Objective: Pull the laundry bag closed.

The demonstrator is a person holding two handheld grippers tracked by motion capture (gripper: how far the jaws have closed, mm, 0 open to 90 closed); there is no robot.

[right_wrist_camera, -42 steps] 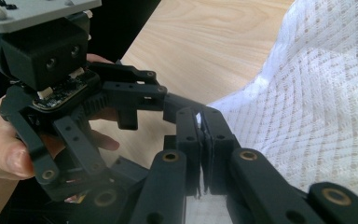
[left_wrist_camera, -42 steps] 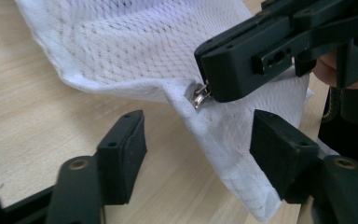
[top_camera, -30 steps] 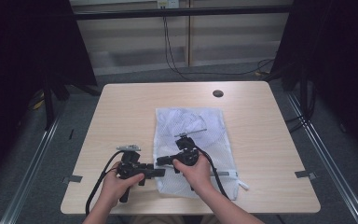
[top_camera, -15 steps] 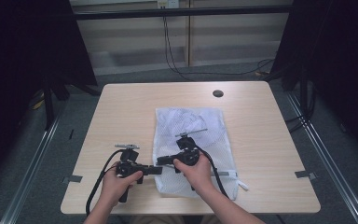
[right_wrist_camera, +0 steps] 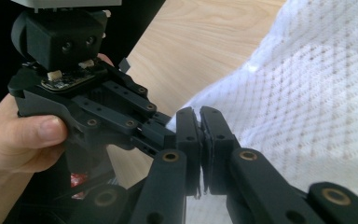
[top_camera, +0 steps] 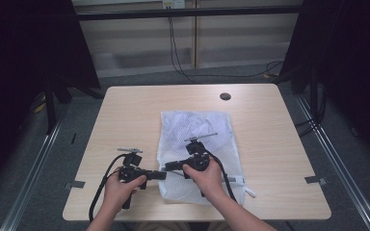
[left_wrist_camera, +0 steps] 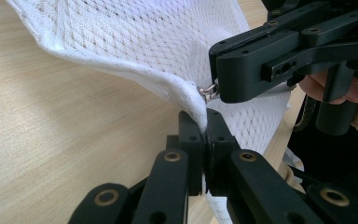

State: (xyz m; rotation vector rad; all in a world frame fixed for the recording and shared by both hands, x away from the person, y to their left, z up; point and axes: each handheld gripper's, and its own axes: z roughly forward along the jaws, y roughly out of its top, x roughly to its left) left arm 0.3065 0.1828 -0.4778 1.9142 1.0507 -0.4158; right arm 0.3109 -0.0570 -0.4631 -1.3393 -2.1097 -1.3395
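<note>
**Two Grippers Pinch the Zipper End of a Mesh Bag**

A white mesh bag point(top_camera: 197, 154) lies flat on the wooden table point(top_camera: 125, 115), a bit to the right of the middle and close to the person's side. It looks like a net bag for washing clothes. Its near left corner is lifted a little off the wood.

On that corner there is a small metal zipper pull point(left_wrist_camera: 208, 91). The right gripper point(left_wrist_camera: 216, 79) has its jaws shut on that little metal piece. Just beside it, the left gripper point(left_wrist_camera: 204, 123) has just been closing its jaws, and now they are pressed tight on the thick white edge of the bag, with the cloth caught between them. In the right gripper view, the right gripper point(right_wrist_camera: 199, 114) shows its two jaws squeezed together at the bag's edge, with the left gripper right next to it.

Both hands are down near the front of the table. The left hand point(top_camera: 120, 185) is beside the bag and the right hand point(top_camera: 204, 175) rests over it.

This looks like the start of moving the zipper. One gripper holds the bag still and the other holds the pull. The next move probably needs a slow, straight slide of the pull along the edge. The left gripper must keep its hold so the bag does not bunch up or slip.
</note>
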